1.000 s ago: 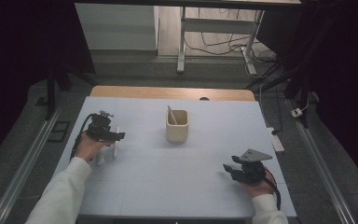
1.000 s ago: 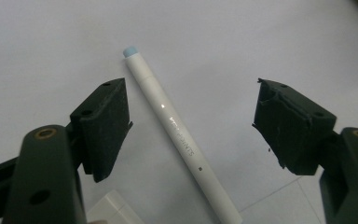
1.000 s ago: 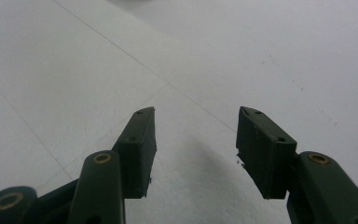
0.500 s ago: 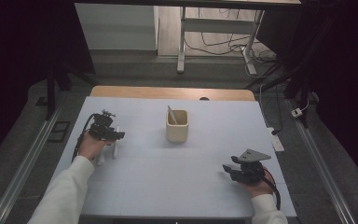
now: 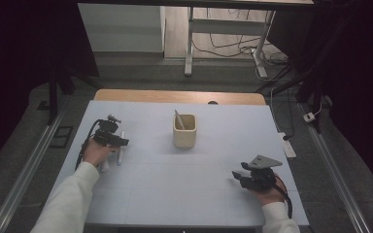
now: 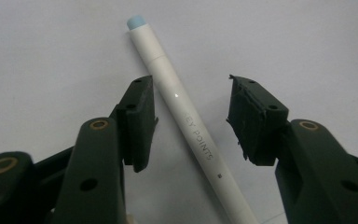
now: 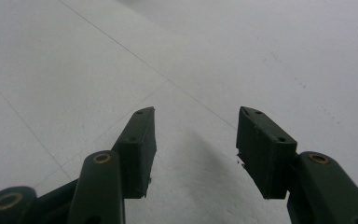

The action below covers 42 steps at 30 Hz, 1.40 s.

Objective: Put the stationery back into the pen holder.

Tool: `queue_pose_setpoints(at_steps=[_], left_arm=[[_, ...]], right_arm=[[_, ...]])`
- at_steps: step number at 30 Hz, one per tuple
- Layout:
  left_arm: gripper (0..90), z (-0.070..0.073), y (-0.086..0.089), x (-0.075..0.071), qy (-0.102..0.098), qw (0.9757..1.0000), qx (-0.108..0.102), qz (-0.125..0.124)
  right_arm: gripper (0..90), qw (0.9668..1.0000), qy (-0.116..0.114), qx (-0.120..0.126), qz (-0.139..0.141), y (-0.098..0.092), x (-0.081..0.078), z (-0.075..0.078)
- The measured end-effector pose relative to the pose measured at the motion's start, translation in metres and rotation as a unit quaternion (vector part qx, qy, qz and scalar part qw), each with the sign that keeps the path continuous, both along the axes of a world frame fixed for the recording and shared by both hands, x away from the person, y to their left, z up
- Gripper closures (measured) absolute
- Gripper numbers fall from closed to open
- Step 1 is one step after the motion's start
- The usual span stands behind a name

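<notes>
The left gripper (image 6: 191, 121) has just been closing its fingers around the white marker (image 6: 191, 128) lying at the desk's (image 5: 184, 194) 9 o'clock, still gapped, while the right gripper (image 7: 196, 149) idles open.

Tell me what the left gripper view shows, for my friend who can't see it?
A white pen with a pale blue end lies slanted on a pale table, between the left gripper's two black jaws. The jaws have just been closing, but a gap remains on the right side.
</notes>
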<state>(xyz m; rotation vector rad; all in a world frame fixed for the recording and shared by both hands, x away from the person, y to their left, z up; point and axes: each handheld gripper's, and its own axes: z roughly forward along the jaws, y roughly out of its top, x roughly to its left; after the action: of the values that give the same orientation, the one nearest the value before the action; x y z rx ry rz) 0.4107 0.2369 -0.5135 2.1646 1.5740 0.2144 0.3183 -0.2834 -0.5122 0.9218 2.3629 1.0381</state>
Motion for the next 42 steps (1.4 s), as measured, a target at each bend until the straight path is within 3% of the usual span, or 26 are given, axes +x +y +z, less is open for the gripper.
queue_pose_setpoints(at_steps=[10,14,22,34,42], left_arm=[[57.5,-0.0040,-0.0014,0.0016,0.013,0.9999,-0.004,-0.004],[65.1,-0.0056,-0.0036,0.0019,0.019,0.9998,-0.007,-0.006],[76.3,-0.0064,-0.0044,0.0030,0.018,0.9998,0.007,0.002],[77.6,-0.0067,-0.0046,0.0033,0.014,0.9999,0.005,-0.004],[77.8,-0.0064,-0.0069,0.0027,0.004,0.9997,0.015,-0.018]], right_arm=[[46.7,1.0000,-0.001,-0.001,-0.001,0.0001,-0.0004,0.0004],[46.8,1.0000,-0.003,-0.002,0.000,0.0000,-0.0004,0.0006],[46.8,1.0000,-0.004,-0.004,0.000,0.0006,-0.0006,0.0003],[46.8,0.9999,-0.002,-0.011,0.001,0.0016,-0.0004,-0.0004],[46.7,0.9999,-0.003,-0.011,-0.001,0.0005,-0.0004,0.0001]])
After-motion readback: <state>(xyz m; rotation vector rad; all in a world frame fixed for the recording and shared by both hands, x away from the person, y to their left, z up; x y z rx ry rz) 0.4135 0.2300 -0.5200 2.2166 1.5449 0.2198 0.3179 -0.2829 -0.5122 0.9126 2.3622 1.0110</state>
